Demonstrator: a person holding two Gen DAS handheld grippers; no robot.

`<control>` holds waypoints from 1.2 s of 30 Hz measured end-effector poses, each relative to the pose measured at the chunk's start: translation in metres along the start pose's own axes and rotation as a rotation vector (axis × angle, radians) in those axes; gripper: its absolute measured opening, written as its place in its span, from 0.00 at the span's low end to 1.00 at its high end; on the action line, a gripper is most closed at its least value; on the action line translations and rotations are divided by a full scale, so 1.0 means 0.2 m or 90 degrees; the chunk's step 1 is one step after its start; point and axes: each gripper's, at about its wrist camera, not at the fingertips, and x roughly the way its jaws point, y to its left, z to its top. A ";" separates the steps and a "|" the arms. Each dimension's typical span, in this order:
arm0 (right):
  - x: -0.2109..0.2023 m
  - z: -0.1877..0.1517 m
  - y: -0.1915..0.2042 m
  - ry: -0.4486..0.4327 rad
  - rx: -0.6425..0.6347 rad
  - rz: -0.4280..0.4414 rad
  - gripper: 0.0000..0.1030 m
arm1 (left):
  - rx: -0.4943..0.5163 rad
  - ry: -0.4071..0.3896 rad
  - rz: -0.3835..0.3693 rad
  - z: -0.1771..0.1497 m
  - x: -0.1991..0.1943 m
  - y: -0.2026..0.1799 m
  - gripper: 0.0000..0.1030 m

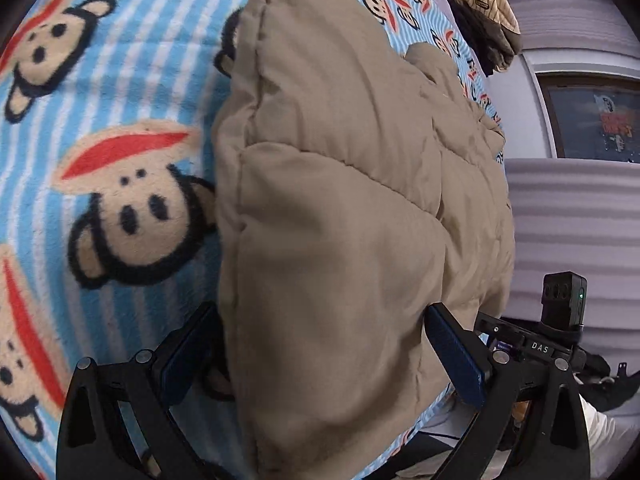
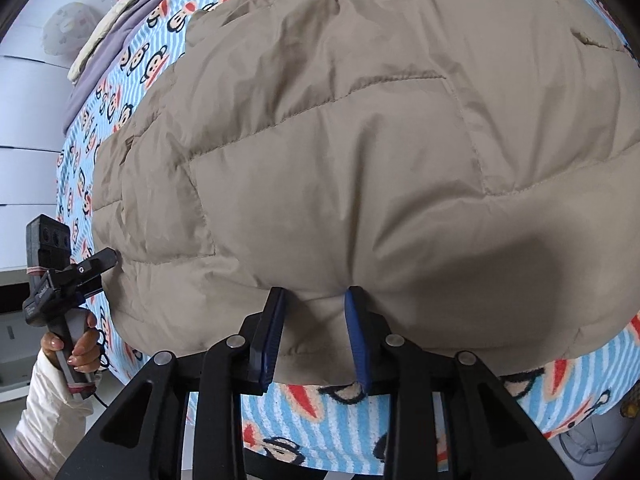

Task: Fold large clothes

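A large tan quilted down coat [image 1: 340, 208] lies spread on a blue striped monkey-print blanket [image 1: 108, 92]. My left gripper [image 1: 320, 344] is open, its blue pads on either side of the coat's edge. In the right wrist view the coat [image 2: 360, 152] fills most of the frame. My right gripper [image 2: 314, 332] has its jaws pressed onto the coat's near hem, pinching the puffy fabric between the pads. The left gripper [image 2: 108, 258] also shows there at the coat's left edge, held by a hand.
A striped tan and dark hat [image 1: 486, 20] lies at the far edge of the bed. A lilac wall and a dark framed picture [image 1: 596, 120] are at the right. A lilac sheet with a cream strip [image 2: 104, 28] runs along the bed's far left side.
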 end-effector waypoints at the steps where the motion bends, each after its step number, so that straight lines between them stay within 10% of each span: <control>1: 0.00 0.00 0.00 0.001 0.000 0.000 0.33 | 0.008 0.004 -0.015 0.02 0.03 -0.02 0.99; 7: 0.02 0.00 0.00 0.002 -0.012 -0.004 0.33 | 0.046 0.042 -0.044 0.08 0.22 -0.15 0.99; 9: 0.02 0.00 0.00 0.007 -0.017 0.004 0.33 | 0.060 0.039 -0.030 0.09 0.23 -0.17 0.85; 11: 0.00 0.00 0.01 0.013 -0.037 0.011 0.33 | 0.055 0.040 -0.059 0.08 0.21 -0.16 0.49; 14: -0.10 0.02 0.04 -0.037 -0.092 -0.006 0.29 | 0.045 0.031 -0.086 0.08 0.17 -0.16 0.35; 19: -0.23 0.15 0.03 -0.173 -0.163 -0.101 0.13 | 0.040 0.023 -0.072 0.05 0.12 -0.24 0.34; 25: -0.15 0.44 0.01 -0.223 -0.161 -0.059 0.12 | 0.045 0.004 -0.023 0.01 -0.01 -0.47 0.34; 36: 0.09 0.65 -0.10 -0.133 -0.101 0.066 0.10 | 0.128 -0.032 0.085 -0.05 -0.02 -1.36 0.34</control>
